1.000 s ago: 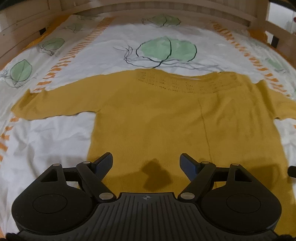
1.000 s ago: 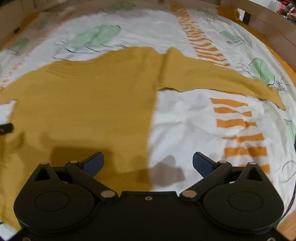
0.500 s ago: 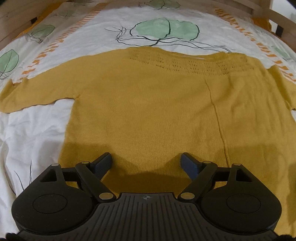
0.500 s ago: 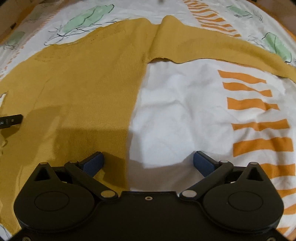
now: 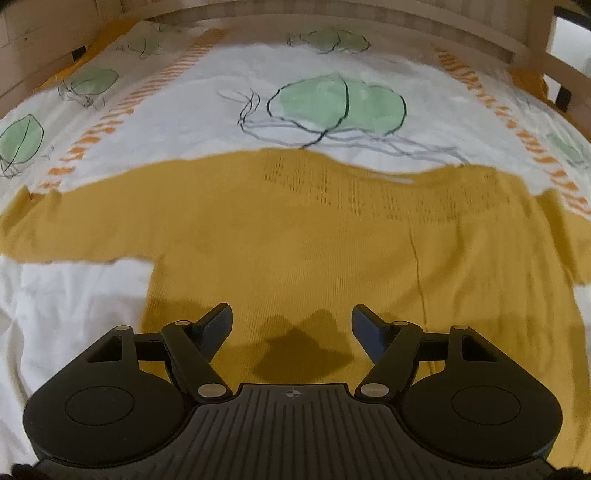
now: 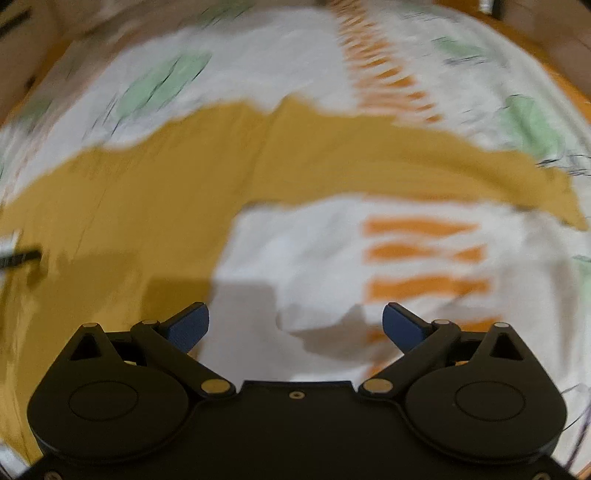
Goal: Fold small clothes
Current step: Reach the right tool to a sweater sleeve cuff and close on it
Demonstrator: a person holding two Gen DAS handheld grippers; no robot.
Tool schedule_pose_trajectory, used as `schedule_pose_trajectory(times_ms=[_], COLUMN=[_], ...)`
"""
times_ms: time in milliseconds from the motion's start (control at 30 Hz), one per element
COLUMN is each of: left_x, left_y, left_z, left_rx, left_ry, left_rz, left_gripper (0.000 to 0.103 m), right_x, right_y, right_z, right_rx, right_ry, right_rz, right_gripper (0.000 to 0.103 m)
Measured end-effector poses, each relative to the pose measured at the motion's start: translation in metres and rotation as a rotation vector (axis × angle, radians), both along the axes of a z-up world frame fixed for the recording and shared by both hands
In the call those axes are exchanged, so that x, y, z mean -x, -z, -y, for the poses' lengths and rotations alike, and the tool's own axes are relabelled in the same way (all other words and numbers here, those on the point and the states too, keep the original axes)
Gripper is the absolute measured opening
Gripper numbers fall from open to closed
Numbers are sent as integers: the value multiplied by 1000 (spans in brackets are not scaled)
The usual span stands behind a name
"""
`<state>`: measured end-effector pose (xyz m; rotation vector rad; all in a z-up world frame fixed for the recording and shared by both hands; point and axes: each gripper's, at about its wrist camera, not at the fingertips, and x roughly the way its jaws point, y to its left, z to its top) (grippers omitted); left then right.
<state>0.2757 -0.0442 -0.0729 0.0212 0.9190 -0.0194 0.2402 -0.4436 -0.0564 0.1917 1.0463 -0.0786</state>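
So far nothing is folded: the yellow sweater (image 5: 295,236) lies flat and face-up across the middle of the bed (image 5: 229,74), neckline toward the far edge by the wooden bed frame (image 5: 369,26), hem toward the near edge

Left to right:
- left sleeve (image 5: 66,225) stretched straight out toward the bed's left edge, lying on the white sheet, no crease in it
- left gripper (image 5: 291,325) hangs over the lower body of the sweater, near its left side seam; jaws have just been closing a little yet stand well apart, nothing between them, pads not on the cloth as far as I can tell
- body panel smooth, one faint vertical line right of centre; openwork band at the neckline undisturbed
- right gripper (image 6: 295,325) sits over bare sheet just beside the sweater's right side edge, jaws wide, holding nothing; this view is motion-blurred
- right sleeve (image 6: 424,158) stretched out toward the bed's right edge, tip near the green leaf print (image 6: 532,125)

Judgement: spreading looks done; every fold is left, sleeves in, sides over, then hem up to neckline. Likely first step is a grasp on a sleeve or side edge
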Motion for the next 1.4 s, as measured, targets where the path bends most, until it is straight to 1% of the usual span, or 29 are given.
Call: schedule_pose_trajectory(times_ms=[33,100,200,267,333,400,467,533,667,733,867,933,967,1000,1033,1067,1100,1133,1233,1333,1400], left_x=[-3,-10,-15,-14,-14,-10,-7,-6,-8,-10,-12,-13,-12,-11,-11,-11,-11,-11,-11,-11,-13], left_y=[1,5,14,23,34,39,41,42,44,45,46,46,46,46,46,46,46,46,45,43,39], left_z=[2,5,12,14,13,16,19,19,12,11,12,13,13,14,14,14,14,14,12,10,7], left_rx=[0,-15,-43,-65,-80,-104,-137,-152,-117,-107,-108,-106,-106,-106,-106,-105,-103,-101,-95,-81,-61], left_ry=[-3,-10,-6,-2,5,27,53,58,28,24,26,22,21,19,17,15,13,10,7,3,3], left_rz=[7,16,16,-3,-29,2,27,37,28,23,18,17,17,17,17,18,19,20,24,19,6], left_gripper=[70,70,70,71,72,74,75,80,89,91,91,92,92,92,92,92,92,92,92,90,87], right_x=[-7,-20,-41,-50,-56,-60,-59,-60,-58,-59,-60,-60,-61,-61,-61,-61,-62,-62,-62,-65,-68], right_y=[-4,-8,-8,-6,-3,1,5,9,19,28,43,47,48,47,45,42,38,33,6,-30,-54], right_z=[17,49,103,133,158,182,201,215,238,245,245,243,242,240,238,237,237,235,223,208,193], right_rx=[0,9,16,38,74,102,108,113,115,104,79,77,75,71,67,49,25,26,70,69,63], right_ry=[31,101,220,283,345,398,444,485,544,555,549,542,532,518,513,507,503,502,470,439,401], right_rz=[4,7,4,6,6,6,8,9,-7,-20,-47,-39,-33,-25,-19,-12,-5,5,56,122,167], right_gripper=[97,87,79,75,74,74,74,74,75,76,76,76,69,53,43,15,12,12,12,12,12])
